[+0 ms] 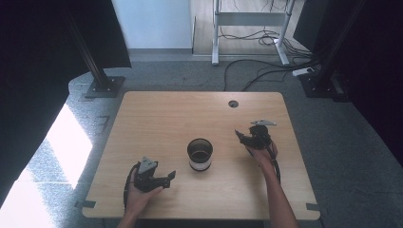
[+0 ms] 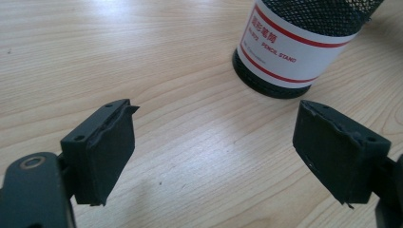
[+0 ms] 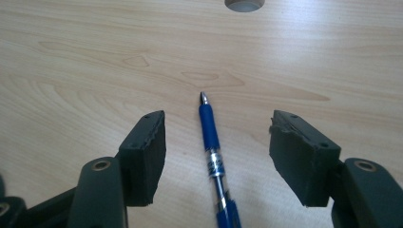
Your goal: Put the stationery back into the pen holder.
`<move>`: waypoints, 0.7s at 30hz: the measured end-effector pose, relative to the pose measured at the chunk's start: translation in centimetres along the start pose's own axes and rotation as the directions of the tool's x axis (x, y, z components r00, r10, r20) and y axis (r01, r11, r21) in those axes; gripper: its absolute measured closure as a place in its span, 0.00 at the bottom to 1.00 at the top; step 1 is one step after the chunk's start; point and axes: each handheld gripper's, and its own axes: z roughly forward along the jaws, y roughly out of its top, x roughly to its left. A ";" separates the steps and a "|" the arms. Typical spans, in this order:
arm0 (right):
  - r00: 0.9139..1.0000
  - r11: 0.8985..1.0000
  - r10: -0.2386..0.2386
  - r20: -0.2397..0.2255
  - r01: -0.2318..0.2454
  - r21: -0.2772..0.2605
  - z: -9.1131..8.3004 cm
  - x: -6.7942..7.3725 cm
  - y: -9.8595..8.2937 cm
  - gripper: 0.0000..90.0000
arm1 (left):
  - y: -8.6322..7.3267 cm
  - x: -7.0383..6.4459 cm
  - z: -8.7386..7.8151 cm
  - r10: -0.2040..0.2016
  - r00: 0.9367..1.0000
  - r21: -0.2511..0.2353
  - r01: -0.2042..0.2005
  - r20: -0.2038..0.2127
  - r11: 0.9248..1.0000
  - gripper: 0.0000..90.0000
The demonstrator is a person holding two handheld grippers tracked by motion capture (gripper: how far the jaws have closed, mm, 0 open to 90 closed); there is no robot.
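A black mesh pencil stand [image 1: 200,154] stands upright mid-table [image 1: 157,114]. The left gripper [image 1: 167,177], jaws wide apart and holding nothing, sits near it. The right gripper [image 3: 216,156] straddles a blue pen [image 3: 211,142] lying flat, its 2 jaws spread, not touching it.

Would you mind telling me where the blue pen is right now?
In the right gripper view, the blue pen lies flat on the wooden table, between the open jaws of the right gripper, its tip pointing towards the cable hole.
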 end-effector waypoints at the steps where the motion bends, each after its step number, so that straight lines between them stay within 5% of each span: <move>1: 1.000 1.000 -0.002 0.001 0.002 0.000 0.2 -0.1 0.2 0.41 | 0.0 0.0 0.0 -0.002 1.000 -0.001 0.002 0.000 1.000 0.16; 7: 1.000 0.999 0.017 0.008 -0.017 -0.028 1.0 -0.6 0.3 0.44 | 0.0 0.1 0.0 0.004 1.000 0.004 -0.004 -0.001 1.000 0.16; 13: 0.999 0.999 0.044 -0.002 -0.044 -0.001 2.4 -0.7 0.3 0.44 | -0.2 0.2 0.1 -0.002 1.000 0.012 0.002 -0.003 1.000 0.16; 21: 0.999 0.999 -0.022 0.038 0.020 0.036 4.2 0.3 0.5 0.44 | -0.2 0.5 -0.1 -0.012 1.000 0.007 0.012 -0.007 1.000 0.16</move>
